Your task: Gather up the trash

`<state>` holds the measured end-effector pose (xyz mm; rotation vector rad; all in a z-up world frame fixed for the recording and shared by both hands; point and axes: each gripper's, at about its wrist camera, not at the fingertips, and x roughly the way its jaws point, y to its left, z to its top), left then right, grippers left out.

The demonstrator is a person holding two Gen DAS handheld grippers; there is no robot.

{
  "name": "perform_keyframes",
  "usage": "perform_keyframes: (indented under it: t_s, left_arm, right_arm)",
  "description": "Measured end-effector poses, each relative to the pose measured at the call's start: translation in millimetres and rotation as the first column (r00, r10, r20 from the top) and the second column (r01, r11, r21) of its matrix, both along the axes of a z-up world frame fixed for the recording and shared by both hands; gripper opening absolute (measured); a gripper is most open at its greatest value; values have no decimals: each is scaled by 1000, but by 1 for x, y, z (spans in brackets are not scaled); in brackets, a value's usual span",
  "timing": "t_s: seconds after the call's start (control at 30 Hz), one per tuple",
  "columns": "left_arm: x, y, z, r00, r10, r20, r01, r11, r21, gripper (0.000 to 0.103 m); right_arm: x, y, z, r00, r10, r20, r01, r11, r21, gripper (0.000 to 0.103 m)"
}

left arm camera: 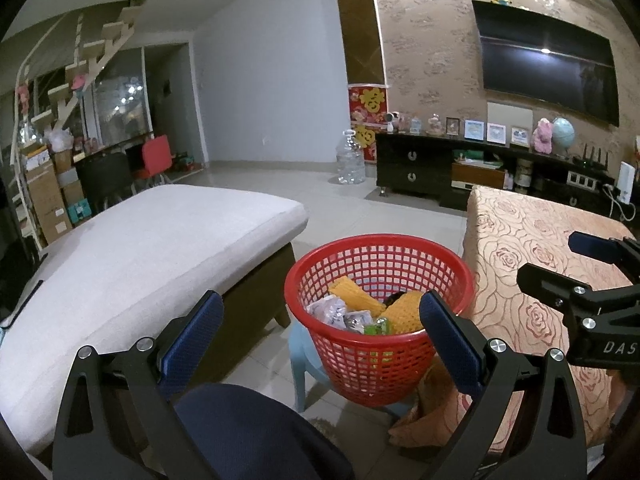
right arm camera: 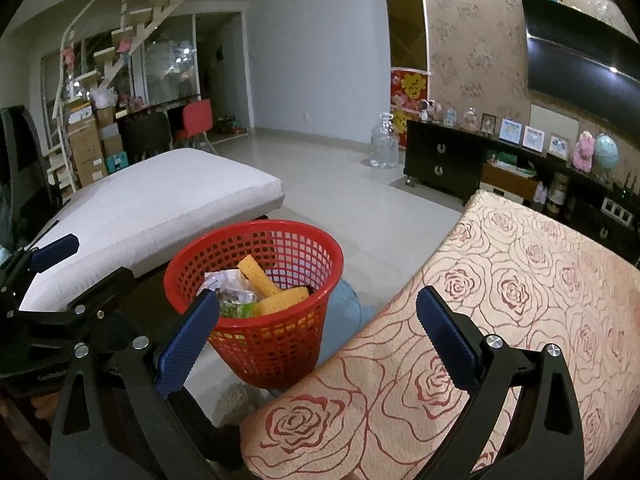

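Note:
A red mesh basket [left arm camera: 380, 344] [right arm camera: 276, 344] stands on a pale blue stool [left arm camera: 300, 364] between a sofa and a cloth-covered table. Inside lie yellow foam pieces [left arm camera: 356, 296] [right arm camera: 256, 274], clear wrappers [left arm camera: 332, 310] [right arm camera: 224, 280] and a green packet [left arm camera: 378, 326] [right arm camera: 234, 310]. My left gripper [left arm camera: 320, 312] is open just in front of the basket, empty. My right gripper [right arm camera: 316, 312] is open too, empty, straddling the basket's right side and the table edge. The right gripper's fingers [left arm camera: 592, 246] show at the right of the left wrist view; the left gripper's fingers [right arm camera: 56, 248] show at the left of the right wrist view.
A white cushioned sofa [left arm camera: 140, 248] [right arm camera: 160, 200] lies left. A table under rose-patterned cloth [left arm camera: 540, 260] [right arm camera: 480, 320] lies right. A person's dark blue trouser leg [left arm camera: 248, 432] is below. A dark TV cabinet [left arm camera: 460, 168], a TV [left arm camera: 548, 64] and a water jug [left arm camera: 350, 160] stand beyond tiled floor.

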<state>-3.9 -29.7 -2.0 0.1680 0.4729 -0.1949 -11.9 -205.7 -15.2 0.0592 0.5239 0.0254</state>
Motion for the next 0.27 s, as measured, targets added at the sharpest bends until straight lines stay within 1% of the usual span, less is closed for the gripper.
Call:
perform_keyframes:
  t_s: [0.07,0.13,0.2,0.27]
  left_arm:
    - [4,-2,-3,1000,-13,-23,12,1000,-12,95]
    - [10,-4,-7,999,-16,-39,15,1000,-14,95]
    - [15,-2,-10,999,-18,-45,17,1000,-18,95]
    - [22,-6,-14,998,-28,-54,27,999,-17,95]
  right_arm:
    - [-3,-7,-2,1000,-15,-8,15,1000,1,96]
    - [-9,-21,-5,999,-51,-20,51,999,3,96]
    - [-17,-46,-10,992,-121,-46,121,993,-1,96]
    - [-26,-81,-17,975,-209,-79,210,978,7,96]
